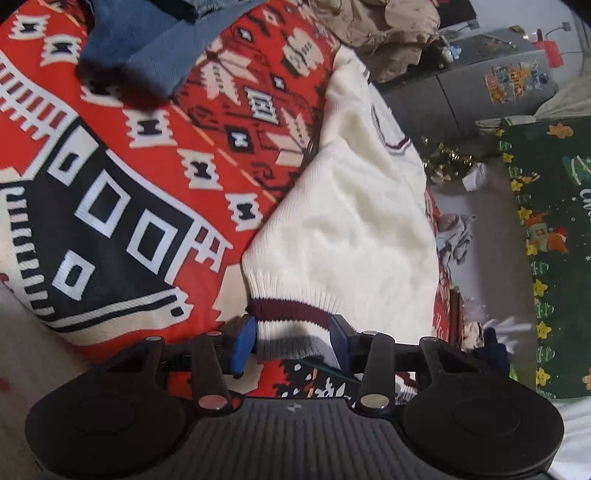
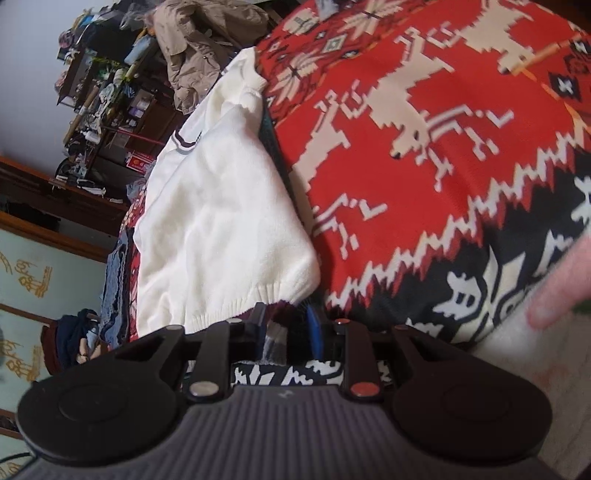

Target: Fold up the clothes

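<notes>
Folding a white sweater (image 1: 354, 221) on a red patterned blanket (image 1: 155, 155), w/ both grippers at its ribbed hem.

Nearest, left wrist view: left gripper (image 1: 293, 341) straddles the hem's maroon-and-grey striped band (image 1: 291, 321). Blue pads (image 1: 243, 345) sit at either edge of the band, w/ cloth between them. Jaws are part-way apart; the left pad seems to stand just clear of the cloth, the other seems to touch it, so this reads as released, not pinching.

Right wrist view: right gripper (image 2: 286, 334) is at another stretch of the hem (image 2: 236, 306). Jaws are narrow, w/ bunched striped cloth between the fingers. It looks clenched on the hem, tho the pads are partly hidden. A blurred fingertip (image 2: 554, 295) shows at the right edge.

Further off, the sweater body lies up the blanket toward its striped neckline (image 1: 391, 144). It looks part-folded, w/ one side turned in. Beyond: blue clothes (image 1: 147, 40) and a beige coat (image 1: 373, 26).

Judgement: mid-fold, approx. halfway, at the bottom-hem stage. Next move prob. needs the left jaws re-closed on the band, then both hands lifting together and carrying the hem up to the neckline. Uneven grip could skew the fold.
</notes>
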